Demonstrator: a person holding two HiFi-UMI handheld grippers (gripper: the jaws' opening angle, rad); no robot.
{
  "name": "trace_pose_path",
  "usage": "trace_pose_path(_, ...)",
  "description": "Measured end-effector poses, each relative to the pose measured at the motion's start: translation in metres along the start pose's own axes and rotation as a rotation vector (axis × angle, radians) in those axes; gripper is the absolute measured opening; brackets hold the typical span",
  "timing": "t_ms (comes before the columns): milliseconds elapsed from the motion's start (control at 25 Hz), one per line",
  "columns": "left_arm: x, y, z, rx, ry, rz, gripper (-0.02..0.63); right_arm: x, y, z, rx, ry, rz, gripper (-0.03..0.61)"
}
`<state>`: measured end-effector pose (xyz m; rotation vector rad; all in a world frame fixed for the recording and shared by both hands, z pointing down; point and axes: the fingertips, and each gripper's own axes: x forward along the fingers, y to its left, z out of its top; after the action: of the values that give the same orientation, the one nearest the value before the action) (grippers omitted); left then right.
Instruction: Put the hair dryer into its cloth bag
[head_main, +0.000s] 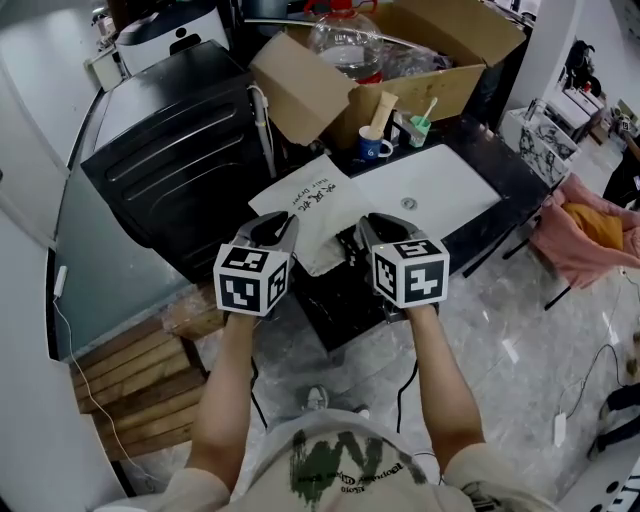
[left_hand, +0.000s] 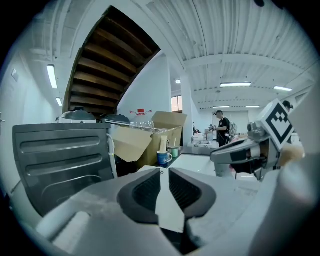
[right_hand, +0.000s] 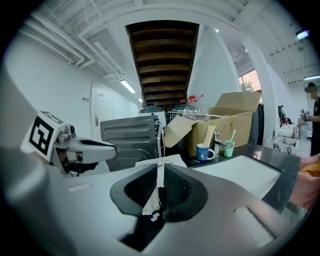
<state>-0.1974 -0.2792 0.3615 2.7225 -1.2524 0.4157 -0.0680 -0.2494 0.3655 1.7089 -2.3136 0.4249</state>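
Headcount of what's on and around the table

Two claws: left claw and right claw. One white cloth bag, one cardboard box, one big clear bottle with a red cap, one blue mug, one green cup, one white sink, one dark grey machine off to the left. One person way back in the room. Wooden pallets down on the floor, probably two stacked, but the angle's rough so don't quote me.

Matt white cloth bag, brown cardboard box, glossy black countertop
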Motion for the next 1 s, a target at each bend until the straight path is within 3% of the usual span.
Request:
trace_pose_path(200,-0.006,0.01,0.001,0.016,-0.012,0.018,0.043,-0.008,-0.001,0.011,-0.009,-0.054,-0.018,0.0)
trace_pose_path(480,-0.013,0.017,0.003,0.007,-0.048,0.044,0.006,-0.013,-0.002,0.02,-0.03,-0.086,-0.034,0.0)
trace_pose_path(1000,-0.014,0.02,0.004,-0.005,-0.059,0.048,0.006,-0.012,0.001,0.02,-0.032,-0.093,-0.035,0.0)
